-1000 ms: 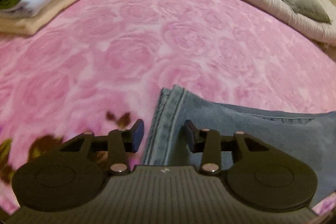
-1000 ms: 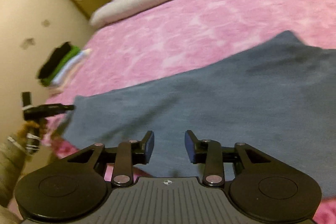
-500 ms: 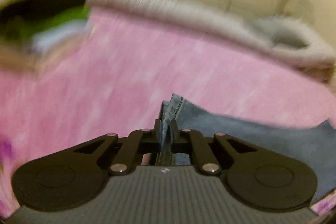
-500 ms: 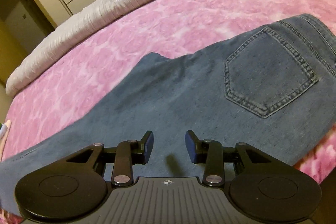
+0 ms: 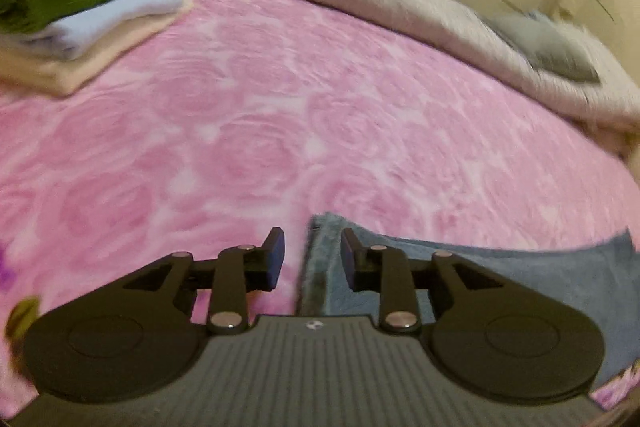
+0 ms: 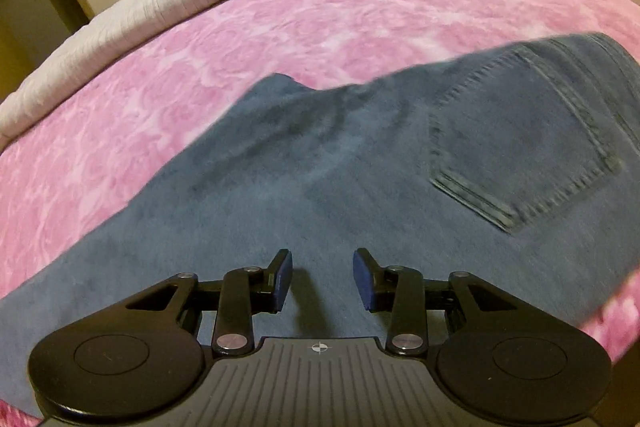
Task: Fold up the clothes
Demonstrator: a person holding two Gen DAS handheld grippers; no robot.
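Jeans point(image 6: 360, 163) hem released, pink bedspread point(image 5: 280, 115)

Both wrist views angled down, sharing jeans point(image 5: 520, 291)

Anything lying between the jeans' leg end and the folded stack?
No, only bare pink blanket lies between the jeans and the folded stack, as the left wrist view shows.

Left tongs point(image 5: 312, 259), right tongs point(image 6: 322, 279): black linkage arms, silver rivets, blue pads, ribbed grey base.
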